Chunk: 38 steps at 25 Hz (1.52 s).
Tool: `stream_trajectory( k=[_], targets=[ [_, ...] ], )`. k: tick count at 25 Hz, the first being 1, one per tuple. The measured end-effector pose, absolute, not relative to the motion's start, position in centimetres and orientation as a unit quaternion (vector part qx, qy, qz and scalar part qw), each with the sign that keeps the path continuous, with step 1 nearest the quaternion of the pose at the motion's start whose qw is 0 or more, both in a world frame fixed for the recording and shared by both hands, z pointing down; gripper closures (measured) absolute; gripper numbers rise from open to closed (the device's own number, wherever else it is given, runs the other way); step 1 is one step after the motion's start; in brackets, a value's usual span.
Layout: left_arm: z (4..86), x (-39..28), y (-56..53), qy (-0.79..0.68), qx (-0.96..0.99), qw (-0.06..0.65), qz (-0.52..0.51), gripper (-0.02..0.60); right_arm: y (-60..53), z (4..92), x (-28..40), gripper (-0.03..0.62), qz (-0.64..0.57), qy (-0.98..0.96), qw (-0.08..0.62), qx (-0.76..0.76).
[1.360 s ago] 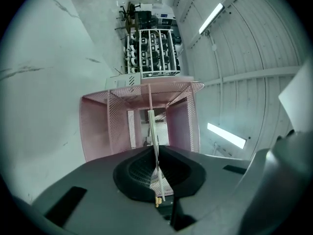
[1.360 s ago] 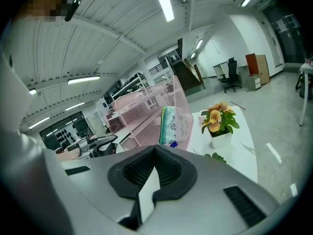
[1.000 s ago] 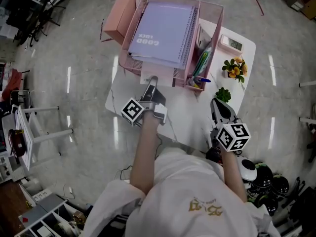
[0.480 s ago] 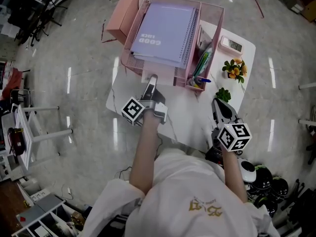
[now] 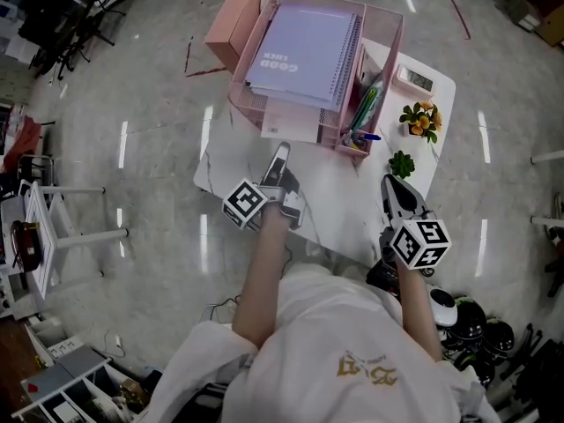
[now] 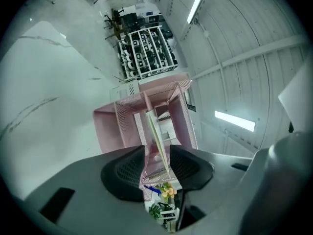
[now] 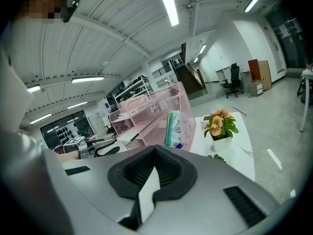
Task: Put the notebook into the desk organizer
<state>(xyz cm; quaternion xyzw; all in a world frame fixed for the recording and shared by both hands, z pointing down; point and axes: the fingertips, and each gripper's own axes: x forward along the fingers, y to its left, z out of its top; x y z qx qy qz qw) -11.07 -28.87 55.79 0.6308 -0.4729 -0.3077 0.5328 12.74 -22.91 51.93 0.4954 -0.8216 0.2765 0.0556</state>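
The purple spiral notebook (image 5: 304, 47) lies flat in the top tray of the pink mesh desk organizer (image 5: 390, 42), which stands on the white bench (image 5: 339, 210). The left tongs (image 5: 280, 154) point at the organizer's front from near it, jaws apart and closing, with nothing between them. The right tongs (image 5: 394, 186) hover before the organizer's right end, jaws together and empty.
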Motion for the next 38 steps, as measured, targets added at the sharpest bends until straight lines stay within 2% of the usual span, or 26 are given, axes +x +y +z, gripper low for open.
stream_trajectory(
  k=[10, 14, 20, 38],
  targets=[
    [53.0, -9.4, -24.4, -0.512, 0.727, 0.420, -0.181, 0.563, -19.5, 50.3, 9.9, 0.582, 0.255, -0.834, 0.042, 0.488],
    [50.7, -8.2, -22.9, -0.508, 0.768, 0.365, -0.135, 0.563, -18.5, 49.1, 9.7, 0.582, 0.243, -0.835, 0.029, 0.492],
    [48.9, -7.7, -21.0, -0.503, 0.796, 0.323, -0.096, 0.563, -16.5, 48.4, 9.2, 0.582, 0.237, -0.836, 0.019, 0.495],
    [48.5, -8.6, -18.5, -0.505, 0.798, 0.317, -0.091, 0.563, -14.4, 47.3, 8.9, 0.582, 0.224, -0.835, 0.009, 0.502]
  ],
)
